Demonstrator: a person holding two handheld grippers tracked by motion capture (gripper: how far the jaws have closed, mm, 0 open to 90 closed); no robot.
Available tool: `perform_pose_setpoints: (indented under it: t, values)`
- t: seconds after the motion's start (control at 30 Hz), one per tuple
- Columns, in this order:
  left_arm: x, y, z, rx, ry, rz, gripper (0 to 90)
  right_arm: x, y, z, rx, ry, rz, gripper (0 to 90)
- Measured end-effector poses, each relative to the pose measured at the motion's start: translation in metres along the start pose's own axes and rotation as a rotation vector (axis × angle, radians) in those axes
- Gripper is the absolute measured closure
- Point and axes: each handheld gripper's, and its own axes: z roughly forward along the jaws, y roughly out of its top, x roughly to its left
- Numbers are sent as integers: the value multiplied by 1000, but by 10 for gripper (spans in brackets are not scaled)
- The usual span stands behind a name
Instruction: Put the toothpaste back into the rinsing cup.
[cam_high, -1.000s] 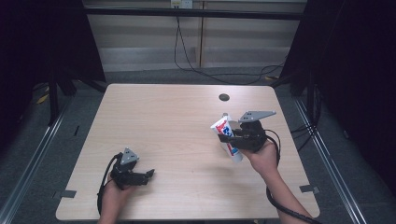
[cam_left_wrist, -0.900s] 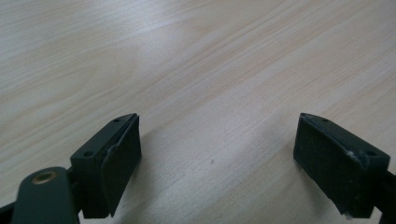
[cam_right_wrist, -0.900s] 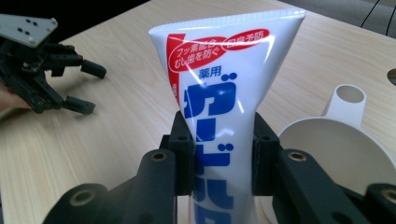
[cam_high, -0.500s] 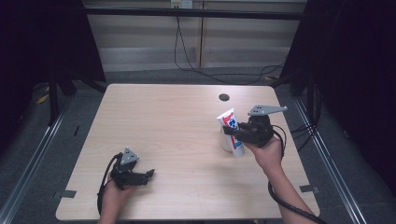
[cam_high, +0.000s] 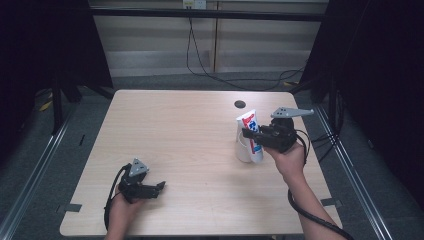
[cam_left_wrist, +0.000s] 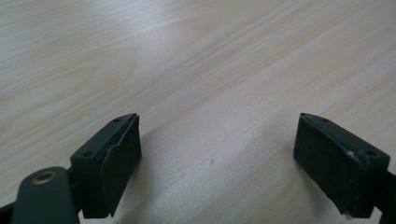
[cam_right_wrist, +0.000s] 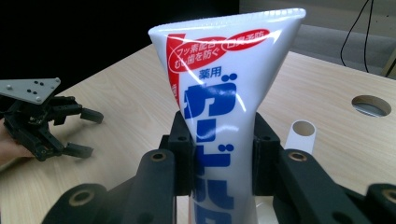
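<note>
A: Why's the tube (cam_high: 251, 134) upright like that?

B: Right claw (cam_high: 253, 137) is clamped on its middle, crimped end up, cap end down, prob. so it can drop straight into the cup (cam_high: 243, 148). Tube's lower end is right at the cup, near the counter's (cam_high: 190, 125) right side; can't tell if it's inside yet.

A: Left claw (cam_high: 159, 187)?

B: Jaws wide apart, nothing between them, resting low on the counter near the front-left edge. Parked out of the way, I'd say; the job needs one hand for now.
</note>
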Motion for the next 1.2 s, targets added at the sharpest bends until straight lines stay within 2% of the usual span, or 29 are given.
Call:
perform_pose_setpoints:
  t: [0.33, 0.7, 1.2]
  values:
    - [0, 0, 0, 0, 2, -1, 149, -5, 10, -3, -35, -5, 8, 684]
    - [0, 0, 0, -4, 1, -5, 149, -10, 20, -1, -108, -28, 14, 683]
    - [0, 0, 0, -2, -1, -3, 149, -20, 27, 8, -135, -53, 17, 681]
